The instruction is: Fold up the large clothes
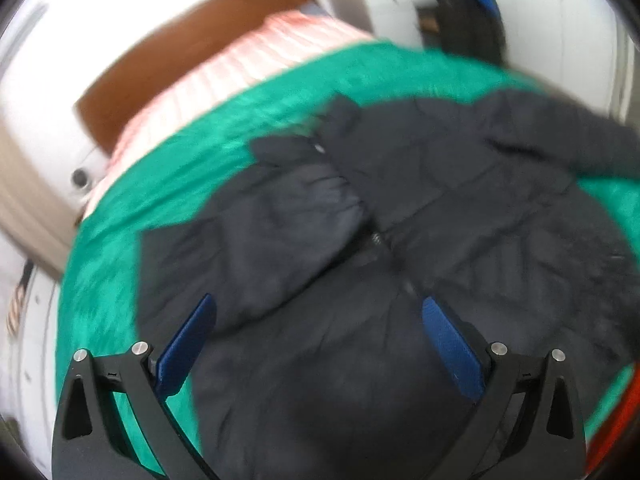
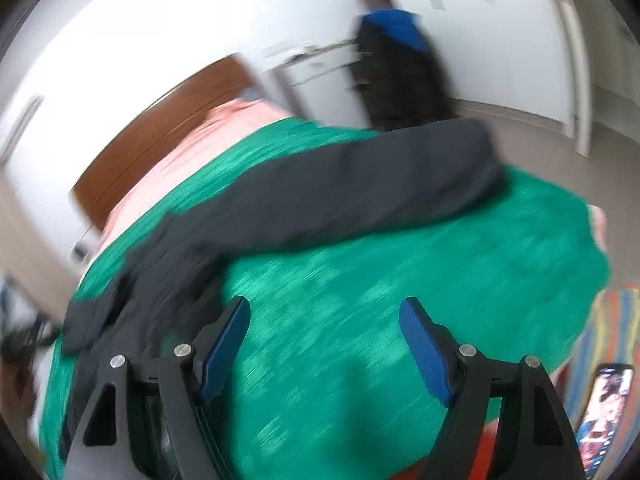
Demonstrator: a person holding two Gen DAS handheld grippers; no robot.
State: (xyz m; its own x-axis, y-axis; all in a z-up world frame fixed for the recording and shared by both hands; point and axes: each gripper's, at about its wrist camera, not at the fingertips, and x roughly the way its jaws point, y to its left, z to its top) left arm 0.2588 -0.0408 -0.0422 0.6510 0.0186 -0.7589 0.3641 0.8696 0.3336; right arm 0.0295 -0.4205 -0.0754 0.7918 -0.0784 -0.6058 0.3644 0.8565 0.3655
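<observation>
A large dark navy jacket (image 1: 380,240) lies spread on a green blanket (image 1: 200,160) on a bed, its zipper running down the middle. My left gripper (image 1: 318,308) is open and empty, hovering above the jacket's lower front. In the right wrist view the jacket's sleeve (image 2: 360,184) stretches out to the right across the green blanket (image 2: 400,280). My right gripper (image 2: 324,312) is open and empty above bare blanket, to the right of the jacket's body. Both views are blurred by motion.
A pink striped sheet (image 1: 224,80) and brown headboard (image 1: 180,48) lie beyond the blanket. Dark and blue clothes hang by the far wall (image 2: 400,64). A phone (image 2: 604,412) lies on a striped cloth at the right edge.
</observation>
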